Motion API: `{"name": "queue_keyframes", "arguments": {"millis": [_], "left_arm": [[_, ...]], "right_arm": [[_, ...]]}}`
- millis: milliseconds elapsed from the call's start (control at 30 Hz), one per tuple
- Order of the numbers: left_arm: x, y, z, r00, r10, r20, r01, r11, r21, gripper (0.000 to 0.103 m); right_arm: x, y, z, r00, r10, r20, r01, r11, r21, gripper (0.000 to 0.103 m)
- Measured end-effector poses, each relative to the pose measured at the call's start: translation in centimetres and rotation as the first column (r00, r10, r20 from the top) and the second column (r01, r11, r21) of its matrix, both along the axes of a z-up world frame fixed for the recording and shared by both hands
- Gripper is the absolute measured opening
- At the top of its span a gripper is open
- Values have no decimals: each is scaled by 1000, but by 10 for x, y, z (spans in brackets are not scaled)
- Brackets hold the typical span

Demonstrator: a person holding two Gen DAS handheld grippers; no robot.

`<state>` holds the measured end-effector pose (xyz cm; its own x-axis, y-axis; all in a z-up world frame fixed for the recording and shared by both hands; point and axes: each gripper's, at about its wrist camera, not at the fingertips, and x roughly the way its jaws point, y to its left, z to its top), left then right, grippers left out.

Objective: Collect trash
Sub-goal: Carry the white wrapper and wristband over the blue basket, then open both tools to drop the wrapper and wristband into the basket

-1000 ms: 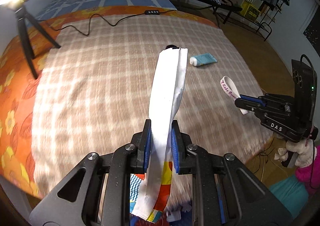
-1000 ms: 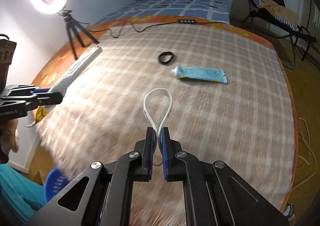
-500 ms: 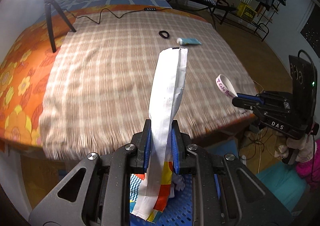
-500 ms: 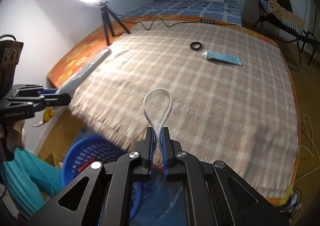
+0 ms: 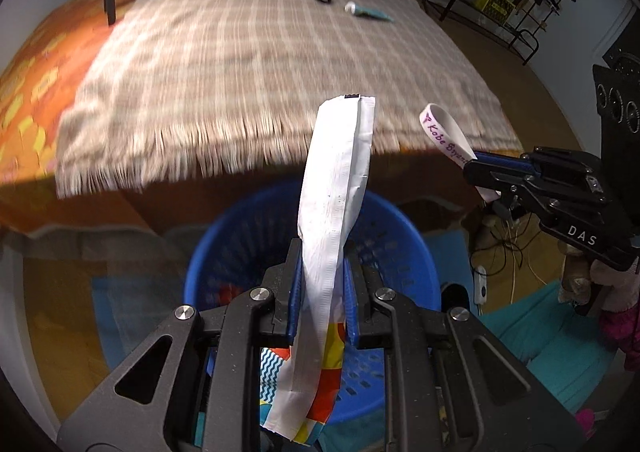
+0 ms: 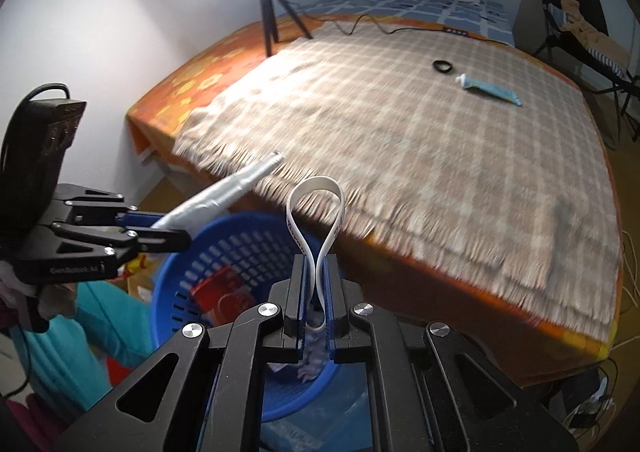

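The left gripper (image 5: 320, 292) pinches a long white wrapper (image 5: 336, 188) over the blue basket (image 5: 404, 236). The right gripper (image 6: 316, 300) is clamped tight on a white wristband (image 6: 316, 196), also above the basket (image 6: 176, 280). Neither piece is dropped yet. The basket already holds some trash, a red item among it. On the far side of the blanket (image 6: 440, 156) a blue tube (image 6: 490, 89) and a black ring (image 6: 443, 66) lie close together; whether these count as trash is a guess. The grippers hide much of the basket's inside, and blur smears the blanket's fringe.
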<state>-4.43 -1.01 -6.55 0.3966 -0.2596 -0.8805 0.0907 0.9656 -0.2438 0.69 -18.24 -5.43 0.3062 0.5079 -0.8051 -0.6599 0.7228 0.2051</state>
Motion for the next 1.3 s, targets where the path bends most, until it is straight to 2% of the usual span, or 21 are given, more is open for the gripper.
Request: {"name": "queue_keyframes", "arguments": {"millis": [567, 1167, 1300], "left_arm": [[-32, 1, -45, 993, 31, -118, -35, 999, -32, 17], [-30, -1, -58, 989, 37, -145, -41, 999, -27, 17], [-29, -3, -60, 987, 37, -154, -40, 999, -21, 17]], "right_arm": [[-37, 21, -40, 995, 61, -74, -65, 997, -51, 6], [-39, 27, -53, 992, 63, -109, -70, 995, -65, 6], [-38, 27, -55, 991, 62, -117, -70, 995, -64, 20]]}}
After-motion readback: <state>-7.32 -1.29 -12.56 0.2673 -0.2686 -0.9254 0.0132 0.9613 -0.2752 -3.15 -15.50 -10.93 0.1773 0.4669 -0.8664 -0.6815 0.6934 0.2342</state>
